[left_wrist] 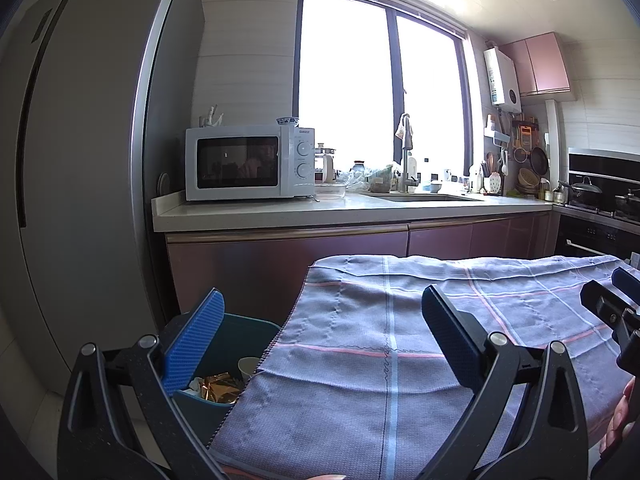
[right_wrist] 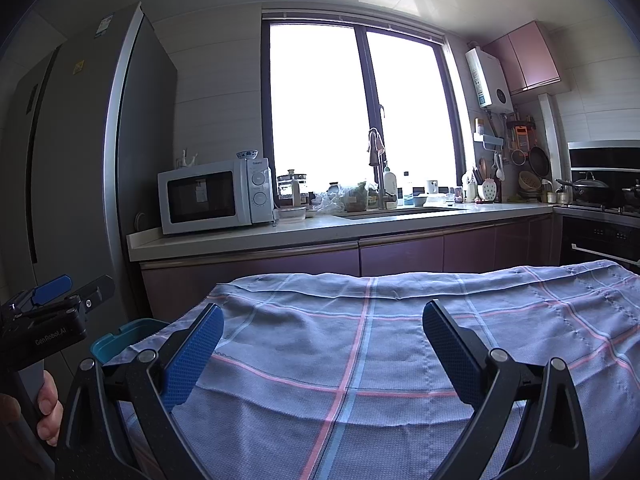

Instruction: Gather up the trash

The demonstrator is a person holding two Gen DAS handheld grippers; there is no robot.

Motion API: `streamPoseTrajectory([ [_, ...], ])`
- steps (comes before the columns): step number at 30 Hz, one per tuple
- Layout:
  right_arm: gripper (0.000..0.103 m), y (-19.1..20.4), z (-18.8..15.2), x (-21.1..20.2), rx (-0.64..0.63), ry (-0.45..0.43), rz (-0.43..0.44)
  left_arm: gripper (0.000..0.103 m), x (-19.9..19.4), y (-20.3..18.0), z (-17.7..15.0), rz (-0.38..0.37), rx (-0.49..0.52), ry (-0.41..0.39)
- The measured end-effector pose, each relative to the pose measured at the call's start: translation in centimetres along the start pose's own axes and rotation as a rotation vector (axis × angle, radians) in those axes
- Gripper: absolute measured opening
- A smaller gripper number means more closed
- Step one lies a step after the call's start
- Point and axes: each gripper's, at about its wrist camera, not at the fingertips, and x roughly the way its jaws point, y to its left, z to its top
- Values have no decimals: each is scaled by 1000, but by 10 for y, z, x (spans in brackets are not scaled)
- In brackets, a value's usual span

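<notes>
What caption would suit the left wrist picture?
Open left hand-held gripper above a checked cloth, beside a teal bin holding trash.

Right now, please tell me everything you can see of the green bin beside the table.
The bin looks like dark teal plastic, open at the top and upright. It stands at the left edge of the cloth, whose hem overlaps its rim. Inside lie gold foil, a paper cup and something white. The right wrist view shows only a corner.
</notes>
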Motion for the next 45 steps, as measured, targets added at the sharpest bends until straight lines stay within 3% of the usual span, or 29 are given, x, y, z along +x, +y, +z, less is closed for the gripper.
streamPoseTrajectory([
  [45,96,3,2,-2,8,0,-14,97,0,0,1,0,-1,3],
])
